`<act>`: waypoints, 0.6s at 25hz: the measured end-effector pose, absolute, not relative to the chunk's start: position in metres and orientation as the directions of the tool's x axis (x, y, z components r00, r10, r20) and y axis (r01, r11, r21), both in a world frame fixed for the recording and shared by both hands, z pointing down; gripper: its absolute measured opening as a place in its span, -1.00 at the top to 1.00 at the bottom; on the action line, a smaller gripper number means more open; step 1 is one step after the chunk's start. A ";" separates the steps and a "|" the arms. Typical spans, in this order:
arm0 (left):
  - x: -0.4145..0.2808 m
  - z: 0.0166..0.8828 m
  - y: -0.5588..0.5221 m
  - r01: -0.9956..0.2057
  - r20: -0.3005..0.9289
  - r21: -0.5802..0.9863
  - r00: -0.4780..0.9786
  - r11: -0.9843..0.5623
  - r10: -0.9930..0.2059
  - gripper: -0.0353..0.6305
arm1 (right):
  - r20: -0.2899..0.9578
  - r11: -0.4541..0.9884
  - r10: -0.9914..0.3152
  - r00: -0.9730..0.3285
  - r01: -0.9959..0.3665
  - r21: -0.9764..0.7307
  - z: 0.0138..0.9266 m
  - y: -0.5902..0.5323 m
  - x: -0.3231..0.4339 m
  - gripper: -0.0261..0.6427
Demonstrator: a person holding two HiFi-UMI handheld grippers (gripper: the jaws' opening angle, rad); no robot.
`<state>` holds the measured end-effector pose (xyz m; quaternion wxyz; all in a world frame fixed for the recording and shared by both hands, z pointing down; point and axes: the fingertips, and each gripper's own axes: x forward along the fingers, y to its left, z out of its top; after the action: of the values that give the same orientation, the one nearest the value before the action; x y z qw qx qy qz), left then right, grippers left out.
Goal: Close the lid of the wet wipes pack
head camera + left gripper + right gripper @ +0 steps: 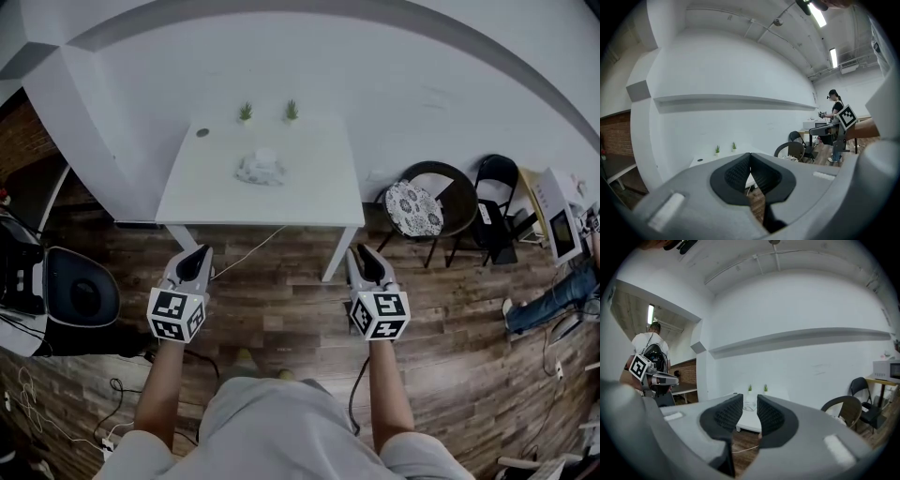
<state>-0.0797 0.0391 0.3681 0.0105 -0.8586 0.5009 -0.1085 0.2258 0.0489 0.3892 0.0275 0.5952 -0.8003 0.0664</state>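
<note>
The wet wipes pack (pixel 261 170) lies near the middle of the white table (pixel 319 192), well ahead of both grippers; whether its lid is up is too small to tell. I hold both grippers over the wooden floor in front of the table, touching nothing. My left gripper (pixel 199 253) has its jaws pressed together with nothing between them (pixel 750 155). My right gripper (pixel 361 251) keeps a narrow gap between its jaws, and the pack (pixel 749 406) shows through that gap, far off. The table edge (pixel 705 160) shows just above the left jaws.
Two small potted plants (pixel 246 112) (pixel 292 110) and a dark round spot (pixel 202 132) sit at the table's far side. A round chair (pixel 422 202), a folding chair (pixel 495 186) and a microwave (pixel 562 223) stand right. An office chair (pixel 80 295) stands left. A cable (pixel 246 251) crosses the floor.
</note>
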 end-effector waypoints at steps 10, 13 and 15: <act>-0.081 0.376 -0.016 -0.859 0.157 -0.124 0.476 -0.496 -0.865 0.87 | 0.117 0.287 -0.949 -0.294 -0.955 -0.072 0.399 -0.004 0.219 0.62; -0.089 0.381 -0.042 -0.860 0.155 -0.117 0.479 -0.497 -0.864 0.87 | 0.121 0.288 -0.948 -0.295 -0.955 -0.069 0.404 -0.031 0.210 0.62; -0.094 0.385 -0.063 -0.859 0.163 -0.109 0.481 -0.501 -0.861 0.87 | 0.132 0.289 -0.946 -0.296 -0.955 -0.070 0.407 -0.051 0.203 0.62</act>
<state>-0.0937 -0.0630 0.3855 0.0064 -0.8606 0.4996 -0.0981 0.2026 -0.0506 0.4073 0.0321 0.5923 -0.8022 0.0675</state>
